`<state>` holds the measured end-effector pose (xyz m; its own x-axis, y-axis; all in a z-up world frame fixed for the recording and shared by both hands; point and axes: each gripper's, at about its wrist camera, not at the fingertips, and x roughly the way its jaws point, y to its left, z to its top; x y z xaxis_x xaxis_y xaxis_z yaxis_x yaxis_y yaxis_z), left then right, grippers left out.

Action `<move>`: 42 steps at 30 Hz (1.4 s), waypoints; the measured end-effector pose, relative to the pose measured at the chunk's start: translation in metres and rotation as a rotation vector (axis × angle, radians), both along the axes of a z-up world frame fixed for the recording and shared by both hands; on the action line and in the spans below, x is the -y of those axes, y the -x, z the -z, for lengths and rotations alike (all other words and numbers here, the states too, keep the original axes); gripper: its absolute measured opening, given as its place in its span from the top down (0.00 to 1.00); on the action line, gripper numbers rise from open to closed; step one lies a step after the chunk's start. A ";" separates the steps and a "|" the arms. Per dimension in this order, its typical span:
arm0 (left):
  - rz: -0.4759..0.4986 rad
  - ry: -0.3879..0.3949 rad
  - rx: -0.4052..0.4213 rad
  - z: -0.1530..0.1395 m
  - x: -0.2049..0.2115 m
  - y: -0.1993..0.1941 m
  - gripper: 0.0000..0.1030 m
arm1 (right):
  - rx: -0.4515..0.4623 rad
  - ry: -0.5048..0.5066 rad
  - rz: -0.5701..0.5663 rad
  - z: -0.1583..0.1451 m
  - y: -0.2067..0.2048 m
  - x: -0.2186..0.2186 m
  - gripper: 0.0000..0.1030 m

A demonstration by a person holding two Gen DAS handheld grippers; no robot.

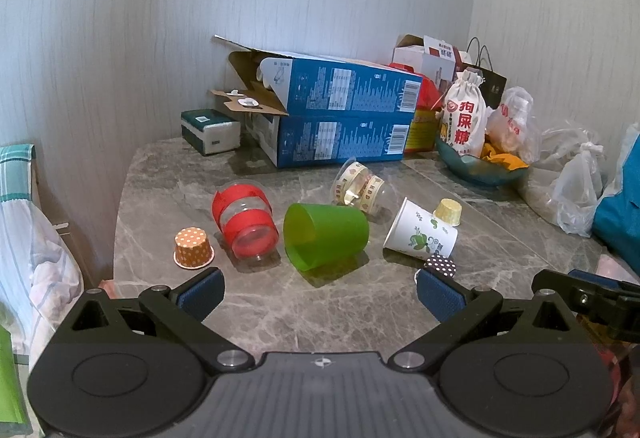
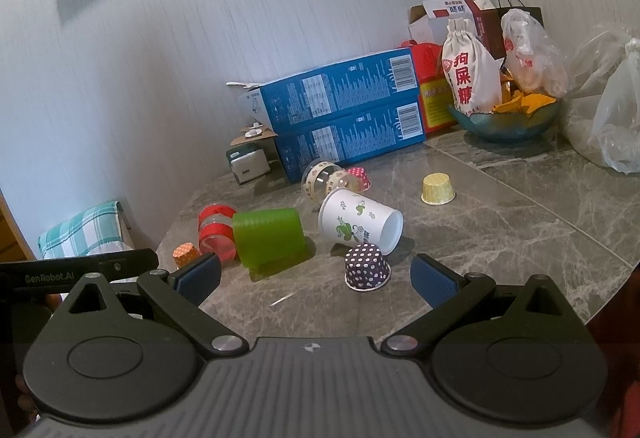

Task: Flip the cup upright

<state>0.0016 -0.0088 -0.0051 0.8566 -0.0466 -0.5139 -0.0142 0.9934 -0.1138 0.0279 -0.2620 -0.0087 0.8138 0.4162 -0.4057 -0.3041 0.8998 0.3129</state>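
Several cups lie on the grey marble table (image 1: 280,318). A green plastic cup (image 1: 324,236) lies on its side, also in the right wrist view (image 2: 270,238). A white paper cup with a green print (image 1: 420,236) lies on its side (image 2: 360,224). A clear cup with red bands (image 1: 244,224) and a clear cup with beige bands (image 1: 358,187) also lie tipped. Small paper cups, orange (image 1: 193,248), yellow (image 1: 448,211) and purple dotted (image 2: 367,267), stand upside down. My left gripper (image 1: 320,292) is open and empty in front of the green cup. My right gripper (image 2: 316,278) is open and empty near the purple cup.
Two stacked blue boxes (image 1: 340,117) stand at the back by the wall. A tissue pack (image 1: 210,129) lies to their left. A blue bowl (image 1: 484,167) with a white pouch and bags stands at the back right. Plastic bags (image 1: 576,189) crowd the right side.
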 end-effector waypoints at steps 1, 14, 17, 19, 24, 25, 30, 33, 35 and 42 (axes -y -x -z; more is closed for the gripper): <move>0.000 0.002 -0.002 0.000 0.000 0.000 0.00 | 0.001 0.000 0.000 0.000 0.000 0.000 0.01; 0.001 0.005 -0.011 0.005 -0.001 -0.004 0.00 | -0.012 0.005 -0.004 0.006 -0.005 0.000 0.01; -0.001 0.019 -0.019 0.007 -0.006 -0.003 0.00 | -0.022 0.043 -0.068 -0.001 -0.015 -0.008 0.01; 0.006 0.039 -0.020 0.006 -0.011 -0.001 0.00 | 0.038 0.139 -0.165 -0.016 -0.025 -0.024 0.01; -0.019 0.031 -0.002 0.004 -0.024 0.007 0.00 | 0.230 0.500 -0.490 -0.037 -0.069 -0.085 0.01; -0.027 0.030 -0.004 0.004 -0.027 0.008 0.00 | 0.219 0.542 -0.568 -0.035 -0.079 -0.095 0.03; -0.081 0.043 -0.024 0.010 -0.053 0.010 0.00 | 0.186 0.713 -0.867 -0.020 -0.125 -0.135 0.15; -0.105 0.062 -0.035 0.014 -0.066 0.006 0.00 | 0.171 0.780 -0.963 -0.005 -0.149 -0.149 0.16; -0.115 0.064 -0.050 0.017 -0.070 0.003 0.00 | 0.146 0.817 -1.014 0.002 -0.165 -0.157 0.16; -0.118 0.075 -0.070 0.025 -0.076 -0.004 0.00 | 0.103 0.982 -1.129 0.020 -0.191 -0.179 0.19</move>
<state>0.0055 0.0668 -0.0302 0.8204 0.0120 -0.5716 -0.1412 0.9731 -0.1821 0.2191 -0.0833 -0.0290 0.3000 0.4311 -0.8510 -0.9455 0.0158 -0.3253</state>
